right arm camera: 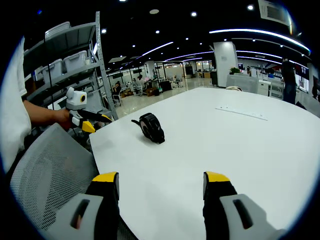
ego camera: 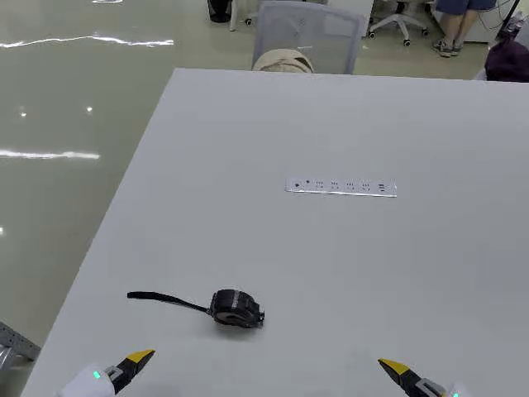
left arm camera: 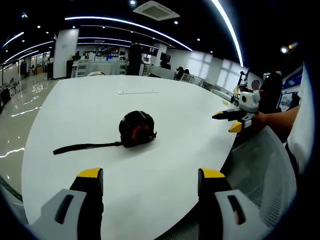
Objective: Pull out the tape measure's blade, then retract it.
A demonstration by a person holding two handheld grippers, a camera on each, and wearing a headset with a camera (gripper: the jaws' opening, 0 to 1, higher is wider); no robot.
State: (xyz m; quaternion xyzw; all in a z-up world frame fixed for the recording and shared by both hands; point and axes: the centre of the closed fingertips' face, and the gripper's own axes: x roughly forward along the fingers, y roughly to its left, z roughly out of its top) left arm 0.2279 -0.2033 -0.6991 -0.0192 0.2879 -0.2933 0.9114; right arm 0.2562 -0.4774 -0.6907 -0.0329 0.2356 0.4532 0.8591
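Observation:
A black tape measure [ego camera: 236,308] with a black wrist strap [ego camera: 162,298] trailing to its left lies on the white table [ego camera: 331,248] near the front edge. It appears as a black and red case [left arm camera: 136,128] in the left gripper view and as a dark case [right arm camera: 152,127] in the right gripper view. No blade is drawn out. My left gripper [left arm camera: 147,181] stands open at the front left, short of the tape measure, its yellow tip [ego camera: 137,359] low in the head view. My right gripper [right arm camera: 162,184] is open at the front right, its yellow tip [ego camera: 393,368] well apart from the tape.
A white power strip [ego camera: 340,187] lies flat mid-table. A grey chair [ego camera: 307,37] stands at the far edge. A mesh chair back [right arm camera: 47,170] sits close to the table's near side. Glossy floor lies off the table's left edge.

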